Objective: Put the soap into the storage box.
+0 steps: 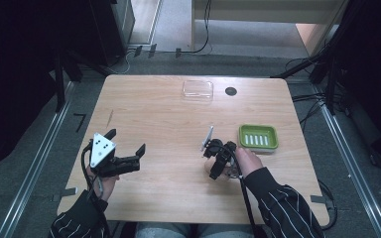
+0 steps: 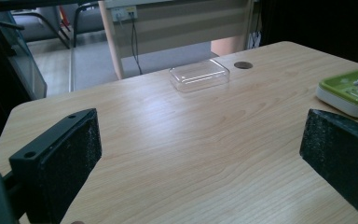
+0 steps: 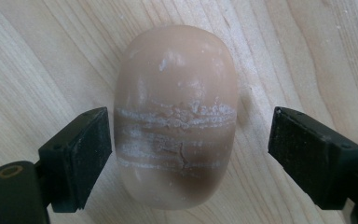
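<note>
Between the right gripper jaws lies a soap bar, ungripped

One camera looks down on the worktop from above; the left hand-held gripper's camera skims across it; the right's stares straight down, close.

Pale wooden worktop, clear plastic lid far ahead of both tools, dark round hole beside it

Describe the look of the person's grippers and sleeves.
Both grippers, left gripper and right gripper, are black with two flat, rough-padded jaws. The left carries a grey three-cornered plate with dark dots. A black cable trails from the right. Sleeves are dark with thin white stripes.
</note>
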The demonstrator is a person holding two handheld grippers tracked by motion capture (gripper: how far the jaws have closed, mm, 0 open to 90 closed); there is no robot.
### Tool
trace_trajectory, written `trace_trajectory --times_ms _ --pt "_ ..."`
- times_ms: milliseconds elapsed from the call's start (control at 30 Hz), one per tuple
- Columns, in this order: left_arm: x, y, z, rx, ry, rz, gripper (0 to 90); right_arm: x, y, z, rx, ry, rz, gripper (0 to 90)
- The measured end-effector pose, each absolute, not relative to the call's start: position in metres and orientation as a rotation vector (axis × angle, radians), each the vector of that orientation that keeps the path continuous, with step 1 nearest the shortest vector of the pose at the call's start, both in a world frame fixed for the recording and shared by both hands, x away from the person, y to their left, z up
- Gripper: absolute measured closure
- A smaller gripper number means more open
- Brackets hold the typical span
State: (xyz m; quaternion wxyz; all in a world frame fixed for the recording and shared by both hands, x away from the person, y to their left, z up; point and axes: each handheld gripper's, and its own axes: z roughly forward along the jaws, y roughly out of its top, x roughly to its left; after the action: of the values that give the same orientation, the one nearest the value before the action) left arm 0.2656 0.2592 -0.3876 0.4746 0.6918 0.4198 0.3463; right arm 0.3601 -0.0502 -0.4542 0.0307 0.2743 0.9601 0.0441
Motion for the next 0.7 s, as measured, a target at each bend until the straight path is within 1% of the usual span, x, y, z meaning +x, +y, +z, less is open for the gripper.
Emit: trace_trajectory --times_ms 133,167,267,433,533,567,700 --pt "0.2660 0.2591 -0.3878 1.695 1.027 0.846 0.0 0.3601 -0.0499 -0.4551 0.851 2.955 0.130 16.2" --pt "0.2661 0.2589 -0.3879 1.694 1.026 0.847 0.0 0.3601 -0.0494 -0.4557 0.852 2.964 0.126 19.0" --pt "0.2660 0.2590 -0.3878 1.696 1.026 0.847 0.0 0.3599 -0.0486 -0.4568 0.843 2.968 0.122 20.7" --pt "0.2653 0.2594 -0.3874 1.693 1.026 0.848 0.0 0.3583 -0.0458 -0.4585 0.835 2.969 0.110 26.6" --pt "0.2657 0.2593 -0.3878 1.694 1.027 0.847 0.0 0.3577 -0.0446 -0.4597 0.828 2.971 0.105 28.5" --pt "0.2657 0.2591 -0.3877 1.696 1.026 0.846 0.0 0.3573 -0.0437 -0.4608 0.820 2.981 0.102 31.3" --pt "0.2656 0.2589 -0.3876 1.697 1.027 0.847 0.0 0.3568 -0.0433 -0.4614 0.817 2.981 0.096 32.5"
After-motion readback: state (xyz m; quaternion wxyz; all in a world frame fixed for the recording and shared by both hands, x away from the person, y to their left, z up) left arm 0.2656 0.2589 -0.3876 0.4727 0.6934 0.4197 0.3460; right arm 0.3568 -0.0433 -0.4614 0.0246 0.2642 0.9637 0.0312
